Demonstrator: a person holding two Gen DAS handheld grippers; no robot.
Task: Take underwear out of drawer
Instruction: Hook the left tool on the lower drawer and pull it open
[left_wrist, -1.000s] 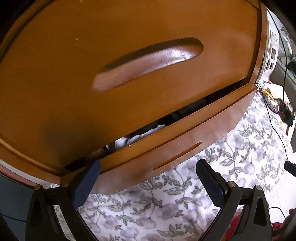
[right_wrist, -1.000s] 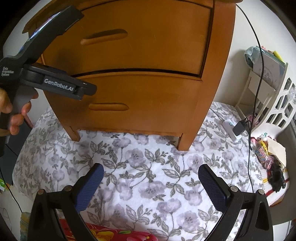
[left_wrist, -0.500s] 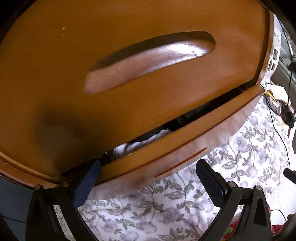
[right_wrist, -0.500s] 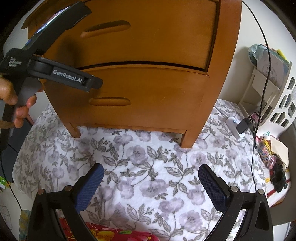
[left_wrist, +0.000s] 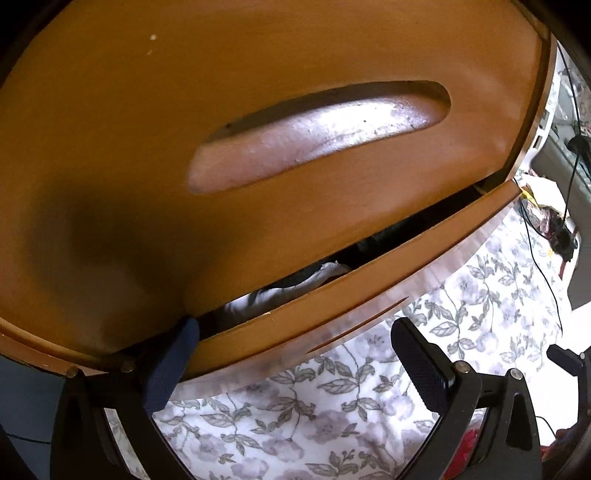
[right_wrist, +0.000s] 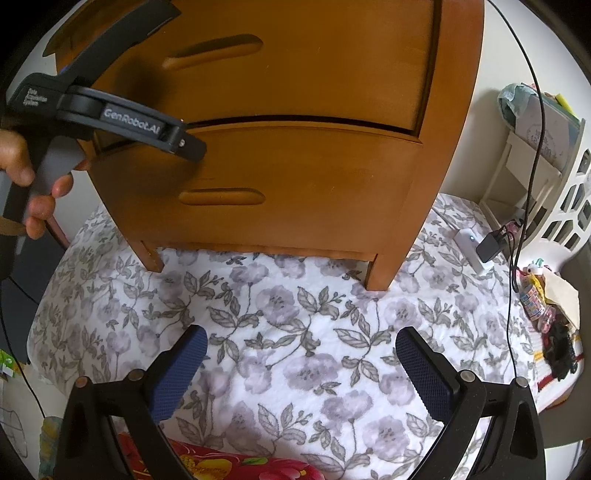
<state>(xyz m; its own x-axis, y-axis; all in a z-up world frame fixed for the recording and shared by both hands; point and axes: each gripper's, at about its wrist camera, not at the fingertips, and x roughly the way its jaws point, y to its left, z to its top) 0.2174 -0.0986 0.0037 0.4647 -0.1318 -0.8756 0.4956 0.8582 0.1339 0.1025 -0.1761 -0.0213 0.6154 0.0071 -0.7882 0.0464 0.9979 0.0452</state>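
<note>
A brown wooden chest stands on a flowered cloth. Its lower drawer (left_wrist: 332, 317) is pulled out a little, leaving a dark gap under the upper drawer front (left_wrist: 258, 129). White fabric, likely underwear (left_wrist: 291, 290), shows in that gap beside something dark. My left gripper (left_wrist: 291, 347) is open, its left finger (left_wrist: 177, 350) hooked into the gap at the drawer's top edge and the right finger in front of the drawer. In the right wrist view the lower drawer (right_wrist: 295, 184) sits slightly proud, and a hand holds the left gripper's body (right_wrist: 110, 118) against the chest. My right gripper (right_wrist: 303, 365) is open over the cloth, holding nothing.
The flowered cloth (right_wrist: 295, 325) covers the floor before the chest. A white rack (right_wrist: 546, 147), a charger with cables (right_wrist: 491, 245) and small clutter (right_wrist: 546, 306) lie to the right. A red flowered item (right_wrist: 229, 465) lies at the near edge.
The left gripper has moved in closer to the chest, and its left finger now reaches into the gap above the lower drawer. The right gripper has drawn slightly nearer the chest.
</note>
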